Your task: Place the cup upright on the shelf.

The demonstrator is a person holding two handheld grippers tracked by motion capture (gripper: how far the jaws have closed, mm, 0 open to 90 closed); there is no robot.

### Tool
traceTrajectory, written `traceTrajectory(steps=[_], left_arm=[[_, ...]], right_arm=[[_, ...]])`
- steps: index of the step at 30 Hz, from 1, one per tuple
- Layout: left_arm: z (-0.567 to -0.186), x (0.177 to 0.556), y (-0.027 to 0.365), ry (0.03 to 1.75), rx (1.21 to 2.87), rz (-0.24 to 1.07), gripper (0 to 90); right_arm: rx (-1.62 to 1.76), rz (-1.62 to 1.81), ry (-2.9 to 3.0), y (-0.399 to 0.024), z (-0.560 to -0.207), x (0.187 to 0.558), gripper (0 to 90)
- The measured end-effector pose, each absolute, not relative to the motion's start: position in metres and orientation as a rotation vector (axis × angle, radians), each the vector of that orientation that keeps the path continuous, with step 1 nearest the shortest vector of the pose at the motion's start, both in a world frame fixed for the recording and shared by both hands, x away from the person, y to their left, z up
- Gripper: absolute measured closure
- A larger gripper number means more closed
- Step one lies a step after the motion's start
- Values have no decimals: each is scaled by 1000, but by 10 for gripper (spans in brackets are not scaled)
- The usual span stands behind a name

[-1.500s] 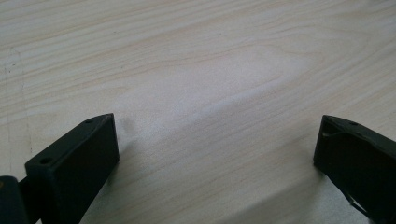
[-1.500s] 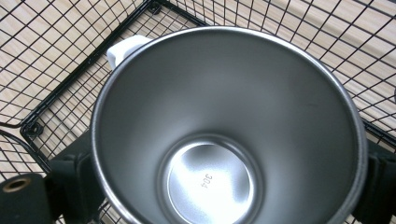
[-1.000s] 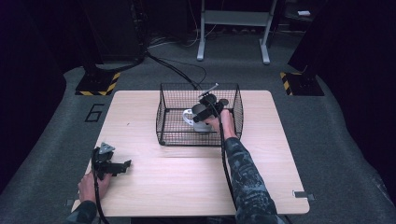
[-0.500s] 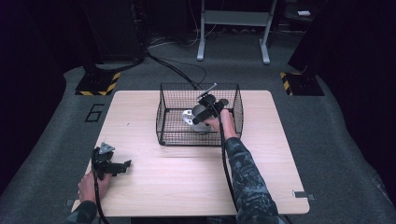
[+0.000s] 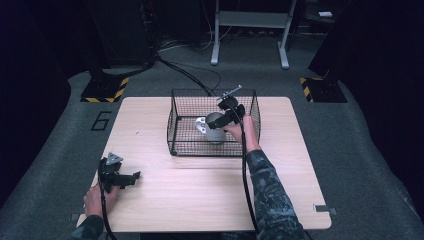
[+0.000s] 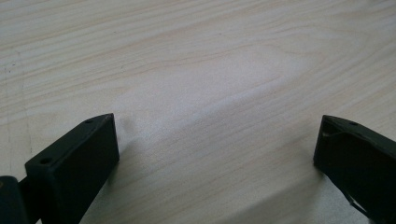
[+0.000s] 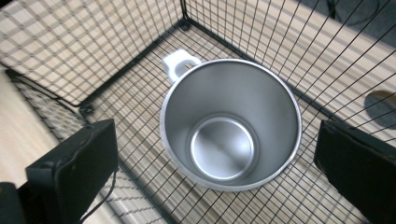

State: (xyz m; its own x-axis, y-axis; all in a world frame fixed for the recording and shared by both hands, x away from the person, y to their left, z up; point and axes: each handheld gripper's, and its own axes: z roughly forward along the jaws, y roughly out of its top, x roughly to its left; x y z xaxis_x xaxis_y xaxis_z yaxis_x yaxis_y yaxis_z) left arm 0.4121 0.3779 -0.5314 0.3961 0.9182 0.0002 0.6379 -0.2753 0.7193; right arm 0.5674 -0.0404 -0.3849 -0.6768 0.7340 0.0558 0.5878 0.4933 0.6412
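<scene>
A steel mug (image 7: 231, 123) with a white handle (image 7: 180, 63) stands upright inside a black wire basket (image 5: 182, 107) at the table's middle back; the mug (image 5: 215, 127) is empty. My right gripper (image 5: 225, 116) hovers just above the mug, jaws wide apart on either side of its rim, touching nothing; the right gripper (image 7: 215, 163) looks straight down into it. At the front left my left gripper (image 5: 131, 179) rests low over bare wood, open, with nothing between its fingers (image 6: 74, 158).
The light wooden table (image 5: 200, 200) has free room in front of and beside the basket. A cable runs from the right gripper along the sleeve. Dark floor, a metal stand (image 5: 250, 30) and yellow-black striped feet (image 5: 102, 92) lie beyond the table.
</scene>
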Motion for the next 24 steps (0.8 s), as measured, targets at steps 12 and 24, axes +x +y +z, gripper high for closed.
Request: traceTrajectory(steps=[12,24], left_arm=[[-531,412,378,1325,2015,564,0],[-531,412,378,1324,2018,563,0]], right_arm=[[988,1031,2473,-58,-349,510,0],[965,1033,2429,-96,-358,457,0]])
